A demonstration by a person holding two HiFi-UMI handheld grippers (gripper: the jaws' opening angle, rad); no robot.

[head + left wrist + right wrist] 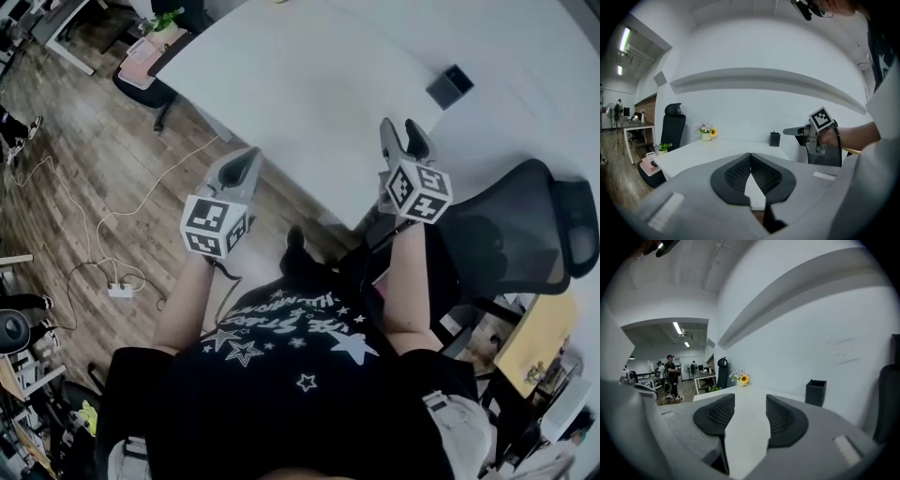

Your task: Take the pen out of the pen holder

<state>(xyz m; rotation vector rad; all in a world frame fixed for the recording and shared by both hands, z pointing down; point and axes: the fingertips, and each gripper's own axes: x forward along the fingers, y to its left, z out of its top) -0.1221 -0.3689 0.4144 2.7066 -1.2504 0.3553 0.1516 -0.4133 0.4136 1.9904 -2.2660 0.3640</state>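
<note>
The white bench [309,84] fills the upper middle and upper right of the head view, with bare wooden floor [84,187] to its left. A black mesh office chair [525,225] stands at the right edge, just beside the person's right arm.

Both grippers are held short of the bench's near edge, pointing toward the top of the frame. The left gripper [249,157] sits at centre left, over the floor by the bench's corner. In its own view its black ribbed pads [761,176] meet at the tips, pressed together on nothing. The right gripper [403,137] sits at centre right, and in its own view its pads [785,420] stand spread, with only white bench surface showing in the gap.

The pen holder [450,86], a small dark square box, stands upright on the bench, up and to the right of the right gripper and well apart from the left one. In the right gripper view the holder [815,393] lies right of the jaw gap, so that gripper is not yet lined up on it. No pen can be made out in any view. If one stands in the holder, its long axis is probably near vertical, which would call for a reach by the nearer right gripper from above.
</note>
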